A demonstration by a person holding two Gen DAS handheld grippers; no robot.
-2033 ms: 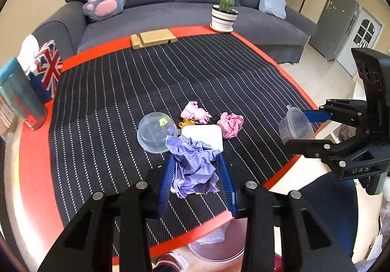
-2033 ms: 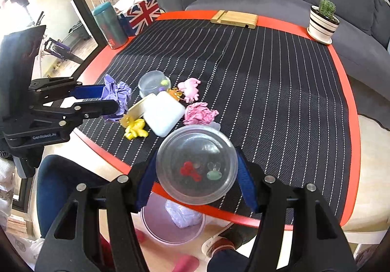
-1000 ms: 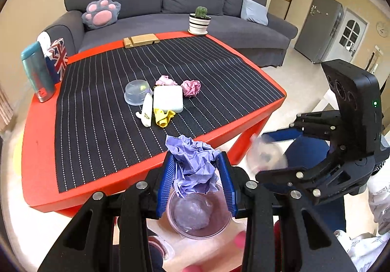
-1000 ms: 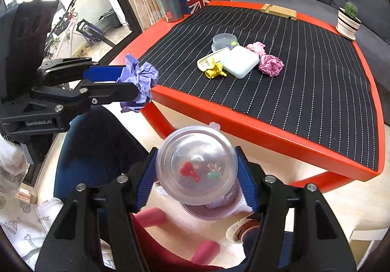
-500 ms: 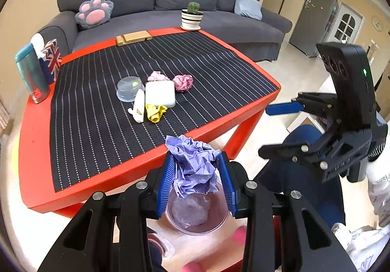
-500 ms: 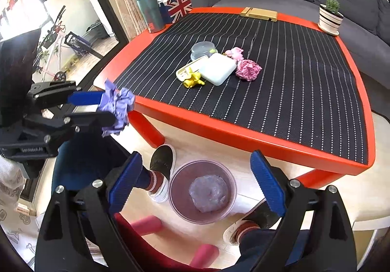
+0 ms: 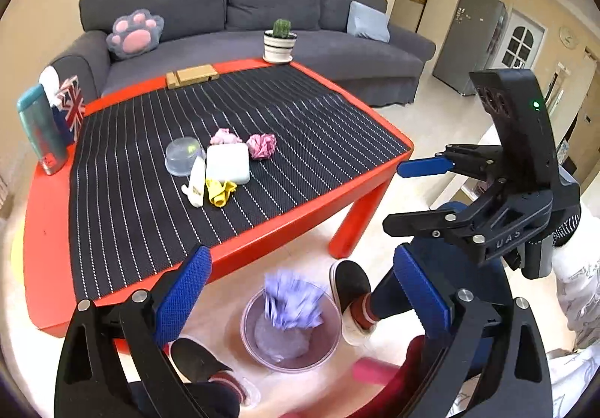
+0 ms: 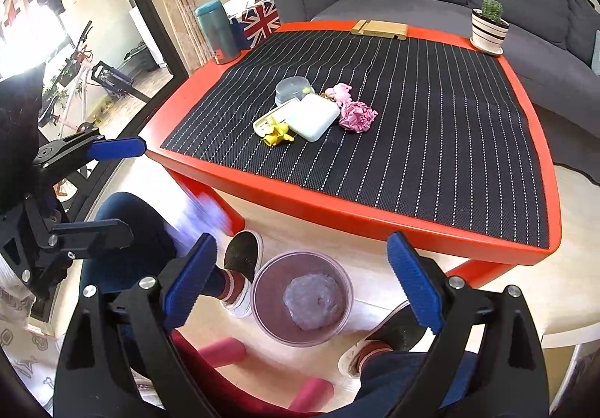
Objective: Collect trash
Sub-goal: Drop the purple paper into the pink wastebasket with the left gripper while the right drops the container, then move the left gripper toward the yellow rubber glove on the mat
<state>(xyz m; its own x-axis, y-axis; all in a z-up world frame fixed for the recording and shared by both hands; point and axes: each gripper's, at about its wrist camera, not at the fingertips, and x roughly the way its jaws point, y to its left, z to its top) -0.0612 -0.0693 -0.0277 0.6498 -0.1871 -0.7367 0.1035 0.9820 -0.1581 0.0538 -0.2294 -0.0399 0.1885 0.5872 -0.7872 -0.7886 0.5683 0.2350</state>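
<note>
A crumpled purple paper [image 7: 290,300] falls as a blur, free of the pads, just above a clear plastic bin [image 7: 328,343] on the floor. Over it my left gripper [image 7: 300,290] has its jaws opening wide with nothing gripped. The jaws of my right gripper [image 8: 302,281] are opening too, empty, above the same bin [image 8: 262,309], where a clear plastic ball [image 8: 313,301] lies. On the table remain a pink paper wad [image 8: 356,116], a yellow scrap [image 8: 277,135], a white box [image 8: 313,116] and a clear dome [image 8: 292,88].
The red table [image 8: 375,219] with a black striped mat stands beyond the bin. A person's slippered feet [image 8: 243,260] flank the bin on both sides. A cactus pot [image 7: 279,45], a teal bottle [image 7: 41,125], a flag tissue box and a wooden block stand at the table's far edges, before a grey sofa.
My right gripper let go of the clear ball, which now lies in the bin. My left gripper then opened and the purple paper is dropping toward the bin.
</note>
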